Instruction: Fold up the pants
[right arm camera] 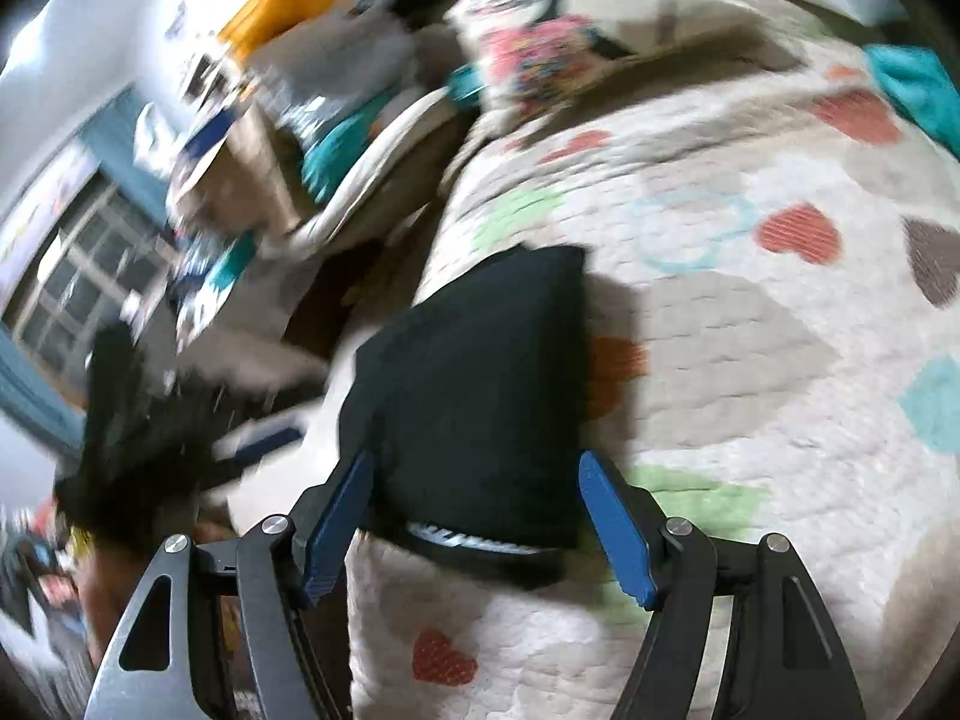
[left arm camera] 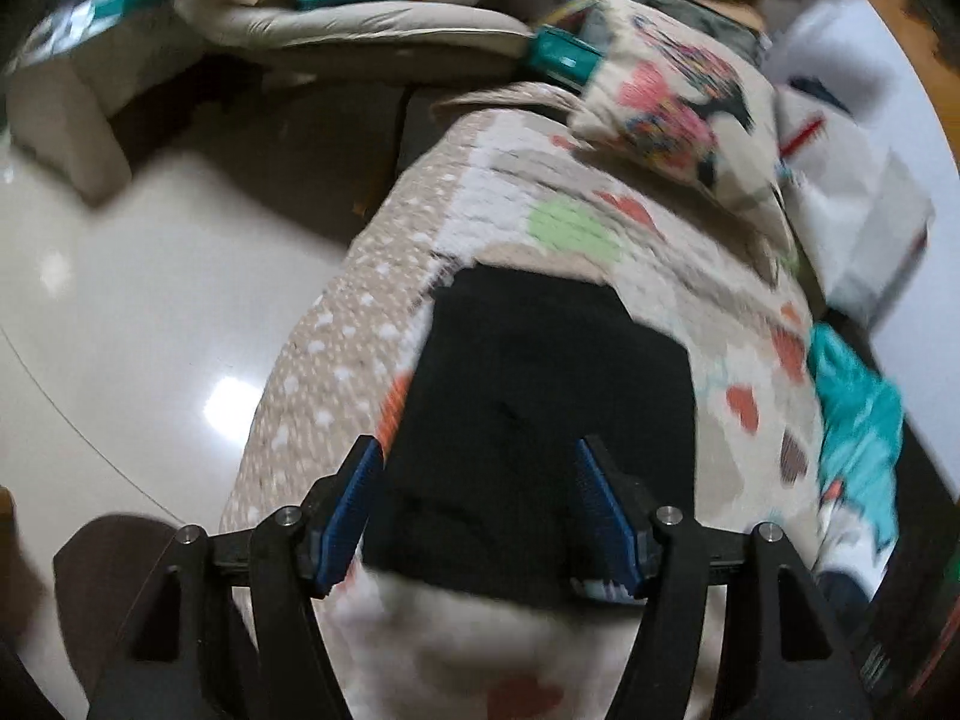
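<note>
Folded black fabric pants [left arm camera: 540, 378] are lying mid-frame on a quilted heart-print bedspread [left arm camera: 600, 228], w/ a printed cushion [left arm camera: 672, 114] sitting upper right. Left tool [left arm camera: 480, 510] & right tool [right arm camera: 474, 510] are both hovering wide open, gripping nothing, fingers straddling the pants' near edge.

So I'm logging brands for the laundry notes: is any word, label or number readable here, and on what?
No text can be read.
White lettering on the waistband of the black pants: too blurred to read.
Print on the pillow and the boxes behind: blurred, unreadable.
</note>
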Tool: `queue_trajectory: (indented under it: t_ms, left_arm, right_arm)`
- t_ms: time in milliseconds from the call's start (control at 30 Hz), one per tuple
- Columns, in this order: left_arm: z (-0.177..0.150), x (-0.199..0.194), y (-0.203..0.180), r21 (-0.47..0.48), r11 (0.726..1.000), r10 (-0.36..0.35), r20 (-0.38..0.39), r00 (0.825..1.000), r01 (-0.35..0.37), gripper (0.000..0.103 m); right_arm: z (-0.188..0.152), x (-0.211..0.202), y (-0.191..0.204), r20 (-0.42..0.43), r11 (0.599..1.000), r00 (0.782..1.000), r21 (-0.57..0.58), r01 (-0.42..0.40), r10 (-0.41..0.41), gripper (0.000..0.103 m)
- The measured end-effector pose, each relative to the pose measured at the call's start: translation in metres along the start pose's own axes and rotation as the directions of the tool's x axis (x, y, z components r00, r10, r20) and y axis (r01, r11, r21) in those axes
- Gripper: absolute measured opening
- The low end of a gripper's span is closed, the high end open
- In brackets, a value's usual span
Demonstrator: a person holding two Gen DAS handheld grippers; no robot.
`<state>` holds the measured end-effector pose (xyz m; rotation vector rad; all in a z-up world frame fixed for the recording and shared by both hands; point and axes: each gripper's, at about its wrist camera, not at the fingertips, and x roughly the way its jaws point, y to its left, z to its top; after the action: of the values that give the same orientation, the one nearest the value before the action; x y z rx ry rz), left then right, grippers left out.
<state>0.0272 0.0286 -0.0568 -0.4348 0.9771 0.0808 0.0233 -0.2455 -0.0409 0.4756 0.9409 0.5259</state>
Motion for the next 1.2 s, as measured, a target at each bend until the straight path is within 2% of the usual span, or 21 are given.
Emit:
queue_trajectory:
  t_ms: [67, 200, 300, 433, 533, 667, 933, 1200]
  left_arm:
    - [-0.013, -0.009, -0.018, 0.056, 0.998, 0.019, 0.018, 1.000, -0.020, 0.065]
    - [-0.033, -0.037, -0.049, 0.175, 0.978, 0.087, 0.136, 0.987, -0.110, 0.066]
    - [-0.050, -0.059, -0.065, 0.244, 0.954, 0.119, 0.230, 0.966, -0.176, 0.068]
    - [-0.070, -0.086, -0.075, 0.306, 0.918, 0.135, 0.353, 0.926, -0.251, 0.079]
    - [-0.075, -0.100, -0.079, 0.323, 0.909, 0.126, 0.389, 0.913, -0.263, 0.080]
    - [-0.077, -0.104, -0.082, 0.324, 0.905, 0.135, 0.392, 0.910, -0.275, 0.081]
    - [-0.085, -0.097, -0.085, 0.338, 0.898, 0.145, 0.373, 0.916, -0.280, 0.081]
    - [-0.085, -0.094, -0.082, 0.332, 0.906, 0.136, 0.355, 0.925, -0.261, 0.081]
  right_arm:
    - [0.002, -0.012, -0.009, 0.040, 0.999, 0.999, 0.030, 0.027, -0.028, 0.076]
    - [-0.001, -0.035, -0.017, 0.102, 0.994, 0.989, 0.040, 0.104, -0.108, 0.076]
    - [-0.003, -0.047, -0.015, 0.137, 0.992, 0.982, 0.036, 0.123, -0.127, 0.076]
    - [-0.009, -0.057, -0.001, 0.180, 0.985, 0.970, -0.027, 0.171, -0.164, 0.076]
    - [-0.014, -0.061, 0.011, 0.205, 0.975, 0.961, -0.080, 0.206, -0.186, 0.076]
    - [-0.021, -0.062, 0.016, 0.220, 0.967, 0.954, -0.107, 0.232, -0.204, 0.077]
    - [-0.024, -0.057, 0.015, 0.212, 0.960, 0.949, -0.107, 0.259, -0.233, 0.078]
    - [-0.029, -0.053, 0.018, 0.205, 0.951, 0.946, -0.129, 0.282, -0.253, 0.078]
